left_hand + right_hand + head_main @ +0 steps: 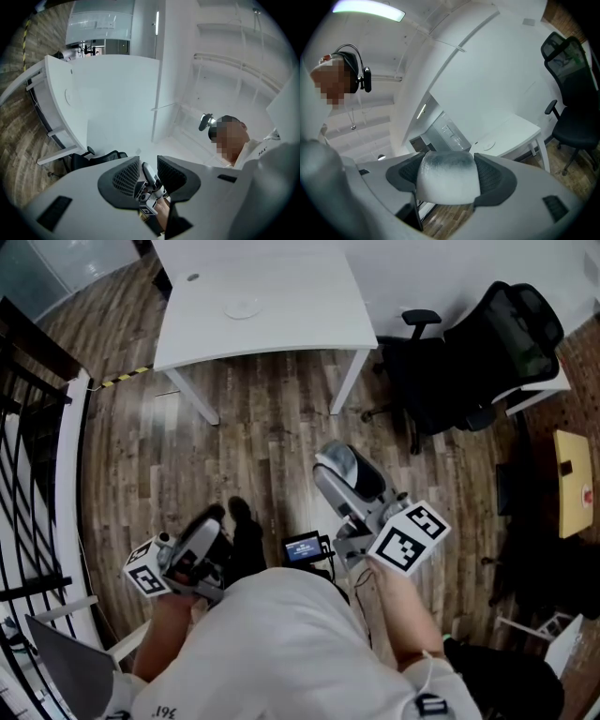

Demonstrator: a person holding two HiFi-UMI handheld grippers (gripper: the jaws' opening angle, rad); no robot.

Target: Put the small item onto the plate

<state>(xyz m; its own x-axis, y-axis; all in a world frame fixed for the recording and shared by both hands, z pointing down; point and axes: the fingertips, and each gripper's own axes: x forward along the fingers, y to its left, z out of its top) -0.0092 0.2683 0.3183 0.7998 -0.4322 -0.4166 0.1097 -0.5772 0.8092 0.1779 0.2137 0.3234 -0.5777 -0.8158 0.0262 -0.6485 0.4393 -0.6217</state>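
A small rounded grey-white item (447, 180) sits clamped between the dark pads of my right gripper (448, 183). In the head view the right gripper (339, 470) is held at chest height over the wood floor, with the item (351, 463) at its tip. A pale round plate (242, 307) lies on the white table (281, 324) far ahead; the same plate (490, 145) shows small in the right gripper view. My left gripper (212, 524) is lower left. Its jaws (148, 176) stand apart with nothing between them, and the other gripper shows through the gap.
A black office chair (487, 362) stands right of the table. A black railing (23, 474) runs down the left side. A yellow tabletop (572, 479) is at the far right. A small lit screen (305, 547) hangs at the person's chest. Wood floor (262, 446) lies between me and the table.
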